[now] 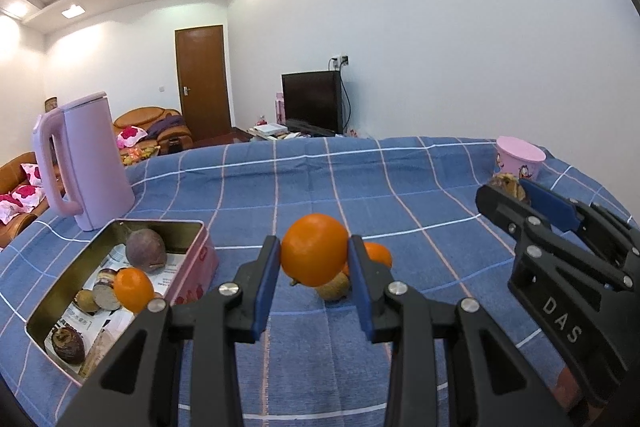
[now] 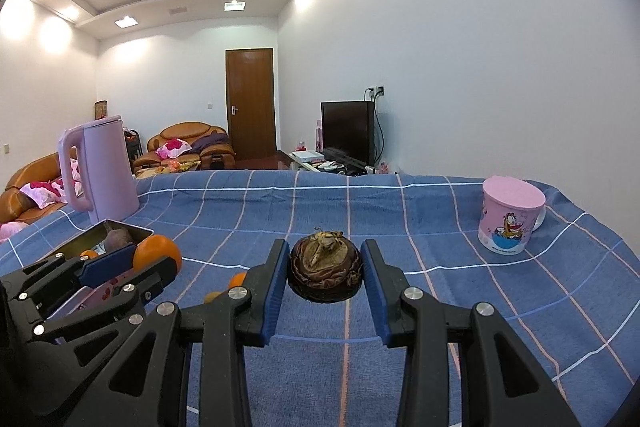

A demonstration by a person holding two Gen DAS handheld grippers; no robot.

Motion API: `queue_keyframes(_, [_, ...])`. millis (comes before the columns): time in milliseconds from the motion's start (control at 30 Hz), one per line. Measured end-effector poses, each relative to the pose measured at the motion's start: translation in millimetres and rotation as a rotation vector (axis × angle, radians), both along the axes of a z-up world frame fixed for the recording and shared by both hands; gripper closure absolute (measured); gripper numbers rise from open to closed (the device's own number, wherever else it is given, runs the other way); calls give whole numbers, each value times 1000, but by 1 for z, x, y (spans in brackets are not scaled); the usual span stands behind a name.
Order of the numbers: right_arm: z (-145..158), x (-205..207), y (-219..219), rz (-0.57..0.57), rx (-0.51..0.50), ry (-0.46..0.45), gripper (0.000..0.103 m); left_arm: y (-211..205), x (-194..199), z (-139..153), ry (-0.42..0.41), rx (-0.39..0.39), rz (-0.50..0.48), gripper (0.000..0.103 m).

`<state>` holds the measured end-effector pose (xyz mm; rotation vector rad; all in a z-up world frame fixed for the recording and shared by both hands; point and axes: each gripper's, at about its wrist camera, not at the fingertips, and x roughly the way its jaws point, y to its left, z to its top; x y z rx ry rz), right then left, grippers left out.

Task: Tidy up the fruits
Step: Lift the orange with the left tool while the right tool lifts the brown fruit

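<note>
My left gripper (image 1: 314,255) is shut on an orange (image 1: 313,249), held above the blue checked cloth. Under and behind it lie a small brownish fruit (image 1: 334,286) and another orange (image 1: 378,254). To the left stands an open pink tin (image 1: 192,275) holding a purple fruit (image 1: 146,251), a small orange (image 1: 133,289) and several dark fruits. My right gripper (image 2: 325,267) is shut on a dark brown mangosteen (image 2: 325,269), lifted off the cloth. In the left wrist view that right gripper (image 1: 508,189) shows at the right; in the right wrist view the left gripper (image 2: 144,261) and its orange (image 2: 157,253) show at the left.
A pink kettle (image 1: 86,163) stands behind the tin at the table's far left. A pink lidded cartoon mug (image 2: 510,217) sits at the far right. Blue checked cloth (image 1: 304,183) covers the table. Sofas, a door and a television lie beyond the far edge.
</note>
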<state>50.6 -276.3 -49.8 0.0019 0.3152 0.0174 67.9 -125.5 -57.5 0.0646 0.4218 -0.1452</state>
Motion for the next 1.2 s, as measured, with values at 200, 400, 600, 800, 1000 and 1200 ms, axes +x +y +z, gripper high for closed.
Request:
queue_keyframes(200, [1, -4, 1, -1, -8, -17, 64, 1, -4, 2, -25, 6, 10, 67])
queue_keyframes(400, [3, -9, 2, -4, -11, -35, 64, 5, -6, 3, -45, 4, 28, 67])
queue_keyframes(600, [6, -17, 4, -2, -20, -75, 64, 9, -12, 4, -77, 17, 50, 67])
queue_keyframes(800, [8, -24, 7, 0, -34, -108, 64, 14, -16, 5, -87, 28, 64, 67])
queue_keyframes(1000, [8, -25, 12, 11, -37, -105, 64, 24, -17, 5, -80, 25, 76, 67])
queue_keyframes(1200, [7, -21, 22, 39, -48, -99, 64, 38, -18, 5, -71, 22, 96, 67])
